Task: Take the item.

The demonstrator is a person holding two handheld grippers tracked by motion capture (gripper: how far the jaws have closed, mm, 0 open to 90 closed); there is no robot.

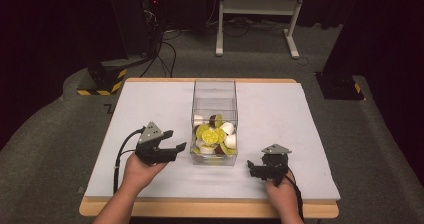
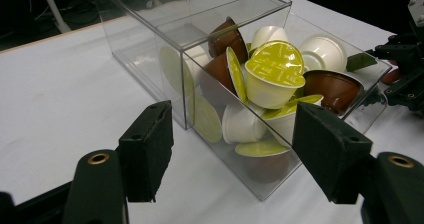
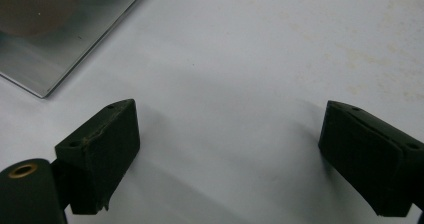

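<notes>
Two hand-held grippers flanked a clear, rectangular plastic box (image 1: 214, 111) on the white table (image 1: 300, 114). Its long axis ran away from the person, and it held yellow-green-lidded, white and brown coffee capsules (image 2: 272, 79) heaped at its near end. The left gripper (image 1: 172, 144) lay just beside the box's left wall, jaws spread and aimed at its near corner. The right gripper (image 1: 256, 170) sat further from it, near the box's right front corner, jaws spread over bare table. The left seemed better placed, though the box's open side was hard to make out.

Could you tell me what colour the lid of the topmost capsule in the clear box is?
Yellow-green lid, best in the left gripper view.
</notes>
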